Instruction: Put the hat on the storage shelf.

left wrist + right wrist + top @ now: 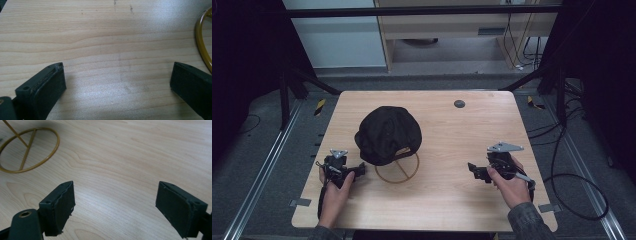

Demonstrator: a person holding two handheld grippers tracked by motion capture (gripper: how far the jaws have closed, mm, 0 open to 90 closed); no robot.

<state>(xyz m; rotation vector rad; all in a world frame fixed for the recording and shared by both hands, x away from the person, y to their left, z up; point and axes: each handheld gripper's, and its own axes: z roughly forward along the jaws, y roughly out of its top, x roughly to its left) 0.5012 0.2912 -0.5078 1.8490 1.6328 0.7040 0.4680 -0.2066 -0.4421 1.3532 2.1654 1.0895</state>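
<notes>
A black cap sits on top of a gold wire stand whose round base rests on the wooden table, left of centre. My left gripper is held low at the front left, just left of the stand's base, its jaws wide apart over bare wood. The gold ring curves past the right edge of the left gripper view. My right gripper is at the front right, pointing left toward the stand, open with nothing between its jaws. The base ring lies far off at the upper left of the right gripper view.
A small dark round disc lies near the table's far edge, right of centre. Black cables trail across the floor at the right. Dark frame legs stand at the table's far corners. Bare wood lies between the two grippers.
</notes>
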